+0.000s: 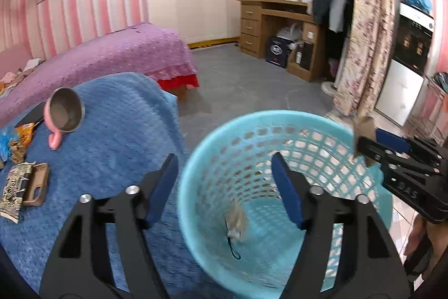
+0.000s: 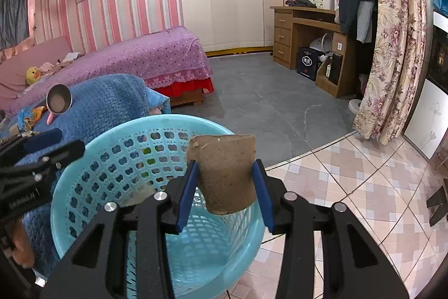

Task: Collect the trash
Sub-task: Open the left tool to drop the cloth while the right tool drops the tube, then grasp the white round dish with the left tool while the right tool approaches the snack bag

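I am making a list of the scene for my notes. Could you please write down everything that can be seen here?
laundry-style basket: 1, light blue, on floor beside table
cardboard tube: 1, brown, in right gripper above basket
blurred scrap: 1, grey-brown, inside basket
cup: 1, pink with metal inside, on its side on blue cloth
snack wrappers: a few, orange and blue, on the cloth
bed: 1, purple cover
desk: 1, wooden
left gripper: open
right gripper: shut on tube

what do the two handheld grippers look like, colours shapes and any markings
Both match. The left gripper has black angular cut-out arms, round silver bolt heads and flat blue pads lining its fingers. The right gripper is the same build: black frame, silver bolts, blue pads. Pale lettering is printed on each black body, too blurred to read fully. No cables or sleeves show.
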Motion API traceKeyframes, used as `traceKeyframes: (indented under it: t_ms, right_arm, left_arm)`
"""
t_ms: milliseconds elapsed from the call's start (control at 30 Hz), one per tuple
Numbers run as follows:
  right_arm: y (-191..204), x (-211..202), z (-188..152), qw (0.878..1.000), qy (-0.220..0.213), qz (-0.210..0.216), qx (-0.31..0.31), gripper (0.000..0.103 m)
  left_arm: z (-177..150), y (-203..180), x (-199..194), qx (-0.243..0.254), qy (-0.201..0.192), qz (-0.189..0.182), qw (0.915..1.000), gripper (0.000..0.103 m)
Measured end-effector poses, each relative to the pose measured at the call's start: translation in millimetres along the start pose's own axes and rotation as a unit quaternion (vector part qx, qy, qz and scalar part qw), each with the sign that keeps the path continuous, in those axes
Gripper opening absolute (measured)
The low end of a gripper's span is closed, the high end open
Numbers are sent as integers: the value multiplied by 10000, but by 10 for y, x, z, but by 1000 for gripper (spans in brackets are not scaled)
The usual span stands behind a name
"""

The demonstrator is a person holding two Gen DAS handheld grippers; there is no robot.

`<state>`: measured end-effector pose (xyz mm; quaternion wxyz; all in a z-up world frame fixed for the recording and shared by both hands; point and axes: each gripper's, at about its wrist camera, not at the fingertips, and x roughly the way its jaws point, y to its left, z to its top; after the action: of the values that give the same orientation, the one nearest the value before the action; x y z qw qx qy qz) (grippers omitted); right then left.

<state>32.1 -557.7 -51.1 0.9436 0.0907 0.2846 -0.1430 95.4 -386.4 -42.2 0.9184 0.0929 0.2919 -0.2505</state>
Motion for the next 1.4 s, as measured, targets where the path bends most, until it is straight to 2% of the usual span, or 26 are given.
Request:
traceKeyframes:
  t_ms: [100, 367, 433, 467, 500, 733, 800, 1067, 1400]
  right_arm:
    - [63, -9, 9, 10000, -22, 41, -41, 41]
    - [210, 27, 61, 9999, -45, -11, -166, 43]
    - [238, 15, 62, 9997, -84, -116, -198, 58]
    - [255, 1, 63, 9996, -116, -169, -209, 73]
    - [271, -16, 68, 9995, -158, -196, -209, 78]
    - [419, -102, 122, 9993, -263, -243, -119, 87]
    - [501, -147, 140, 9990, -358, -268, -92, 95]
    - [955, -180, 214, 9985, -461, -238, -198, 95]
    - [1677, -163, 196, 9980, -423, 49, -457, 95]
  left_arm:
    - [6, 131, -24, -59, -44, 197, 9998, 82]
    - [-7, 419, -216, -171, -184, 555, 9981, 90]
    - [7, 465, -273, -170, -230, 651, 9975, 91]
    - [5, 503, -316, -182, -256, 691, 9971, 92]
    - [1, 532, -346, -196, -271, 713, 9969, 93]
    - [-72, 882, -634, -317, -351, 925, 9946, 94]
    - [-95, 982, -712, -290, -353, 1019, 9937, 96]
    - [-233, 1572, -1063, -324, -444, 1445, 9880, 97]
    - [-636, 2515, -1252, -733, -173, 1832, 9802, 97]
